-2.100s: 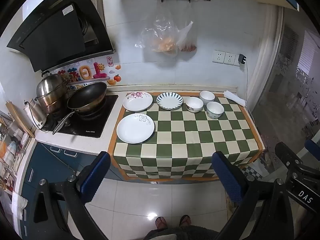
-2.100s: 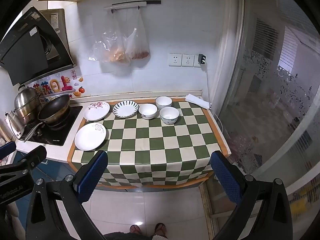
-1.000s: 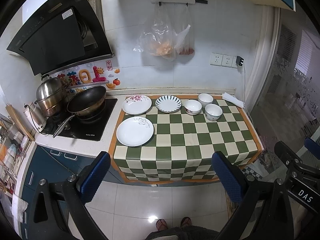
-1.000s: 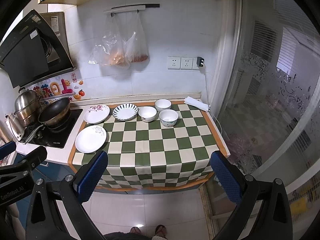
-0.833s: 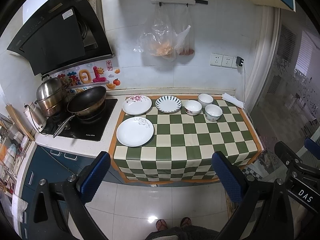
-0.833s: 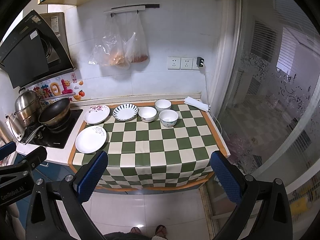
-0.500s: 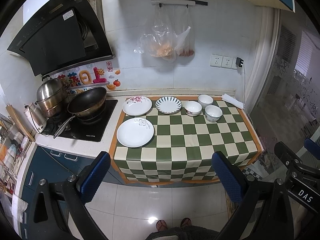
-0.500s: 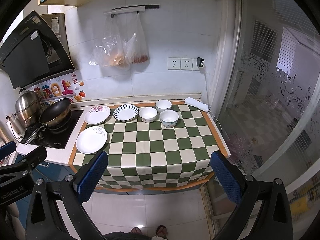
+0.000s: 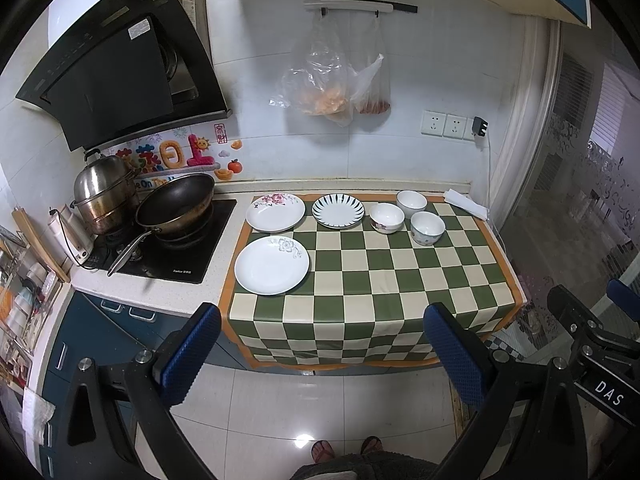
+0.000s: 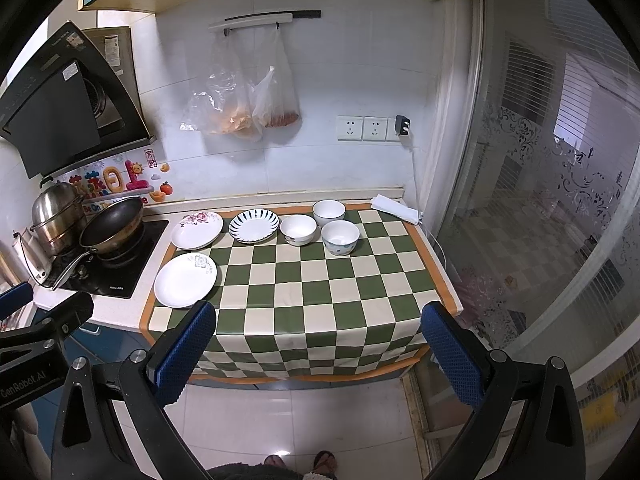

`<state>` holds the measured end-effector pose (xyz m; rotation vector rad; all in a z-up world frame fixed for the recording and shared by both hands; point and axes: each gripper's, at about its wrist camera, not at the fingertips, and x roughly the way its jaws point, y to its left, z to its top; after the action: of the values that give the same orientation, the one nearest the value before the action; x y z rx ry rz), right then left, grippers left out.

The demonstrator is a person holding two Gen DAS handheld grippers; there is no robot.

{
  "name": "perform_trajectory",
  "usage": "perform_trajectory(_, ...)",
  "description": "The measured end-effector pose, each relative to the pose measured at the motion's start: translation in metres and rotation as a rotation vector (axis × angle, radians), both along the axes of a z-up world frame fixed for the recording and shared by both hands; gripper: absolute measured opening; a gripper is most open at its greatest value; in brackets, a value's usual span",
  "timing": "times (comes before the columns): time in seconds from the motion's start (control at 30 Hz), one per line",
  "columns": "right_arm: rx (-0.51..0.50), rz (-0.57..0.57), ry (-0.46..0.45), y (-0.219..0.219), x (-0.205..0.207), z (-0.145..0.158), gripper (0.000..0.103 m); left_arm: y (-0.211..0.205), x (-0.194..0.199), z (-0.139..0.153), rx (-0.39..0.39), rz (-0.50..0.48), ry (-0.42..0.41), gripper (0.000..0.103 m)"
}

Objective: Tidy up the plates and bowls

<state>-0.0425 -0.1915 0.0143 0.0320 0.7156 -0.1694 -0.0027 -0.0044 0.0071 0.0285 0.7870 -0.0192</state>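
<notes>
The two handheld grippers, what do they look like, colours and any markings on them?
Both match: the left gripper and the right gripper have black angular frames with silver bolts and two fingers faced with textured blue pads. White lettering shows on each one's body as seen from the other's camera: "DAS" on the right, "GenRobot.AI" on the left. No cables are visible.

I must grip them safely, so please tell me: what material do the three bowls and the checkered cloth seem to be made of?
The three bowls look like glazed ceramic or porcelain: white, smooth, with thick rims and small printed patterns. Melamine cannot be ruled out. The checkered cloth looks like wipeable plastic or oilcloth: it lies flat, has a slight sheen, and hangs stiffly over the counter edge.
</notes>
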Motion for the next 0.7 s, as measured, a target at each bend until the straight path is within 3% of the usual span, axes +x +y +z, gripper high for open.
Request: perform_trajectory(0.7, 0.003, 0.009, 0.009, 0.018, 0.007, -0.002, 0.103, 0.002, -0.001, 0.001, -0.005, -0.001, 0.003, 0.103)
